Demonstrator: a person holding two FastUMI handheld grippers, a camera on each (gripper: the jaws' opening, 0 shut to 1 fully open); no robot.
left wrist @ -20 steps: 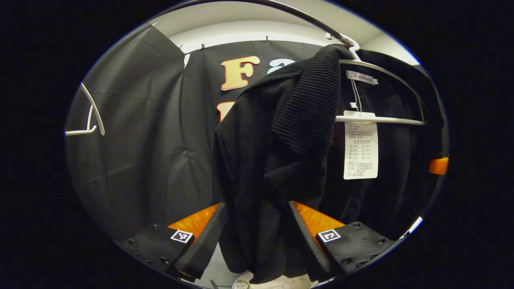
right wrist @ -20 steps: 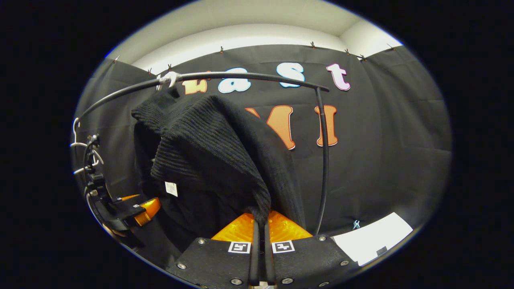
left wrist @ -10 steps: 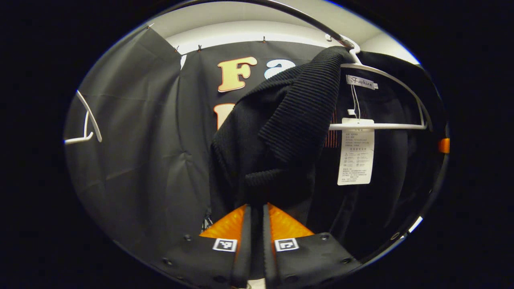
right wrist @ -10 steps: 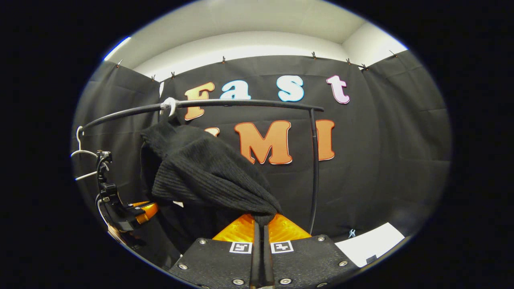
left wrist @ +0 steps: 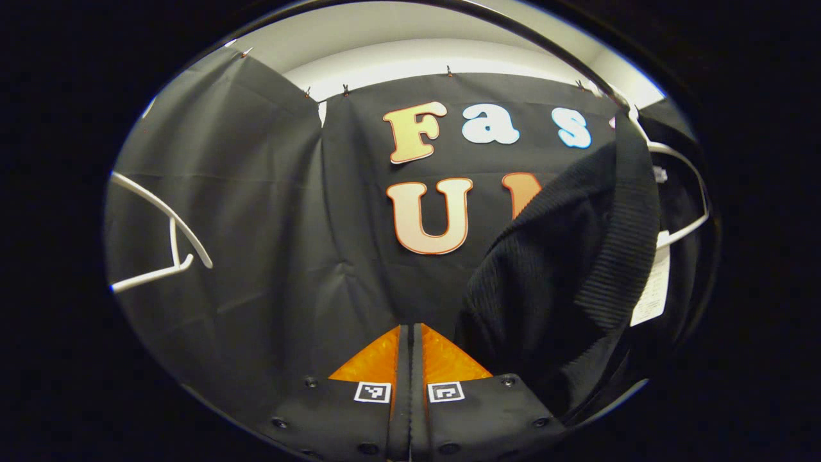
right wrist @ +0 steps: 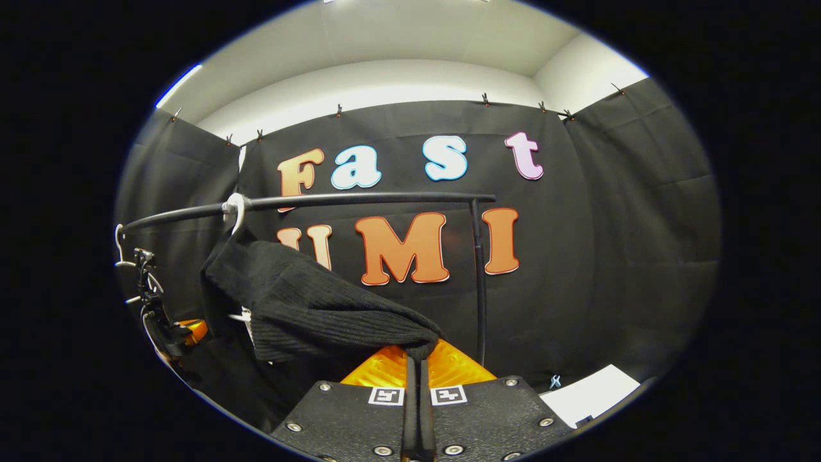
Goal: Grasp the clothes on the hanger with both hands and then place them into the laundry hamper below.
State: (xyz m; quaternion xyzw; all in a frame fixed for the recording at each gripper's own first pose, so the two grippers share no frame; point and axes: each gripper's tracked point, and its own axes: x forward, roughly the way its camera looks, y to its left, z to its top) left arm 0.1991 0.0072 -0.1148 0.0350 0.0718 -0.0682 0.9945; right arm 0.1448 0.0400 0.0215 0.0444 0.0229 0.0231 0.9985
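Knitwear first: a black ribbed knit garment [right wrist: 308, 308] hangs from a white plastic hanger [right wrist: 235, 210] hooked over a thin black metal clothes rail [right wrist: 359, 200], and it is pulled out sideways from the hanger toward the right gripper [right wrist: 418, 375]. In the right gripper view, the two fingers stand pressed together with a fold of the knit pinched between their tips, so the cloth stretches taut from the rail down to the grip. At the left edge of that view, the left gripper sits low beside the hanging part of the garment, near a second white hanger [right wrist: 122, 247].

In the left gripper view, the left gripper [left wrist: 410, 359] has its fingers fully closed against each other, and nothing appears to be caught between them, though the tips are too dark to be certain. The same black garment [left wrist: 564, 269] hangs just to the right of these fingers, draped over its white hanger [left wrist: 686, 221], with a white paper tag [left wrist: 649, 292] dangling at its edge. An empty white hanger [left wrist: 170, 247] sits well apart at the left.
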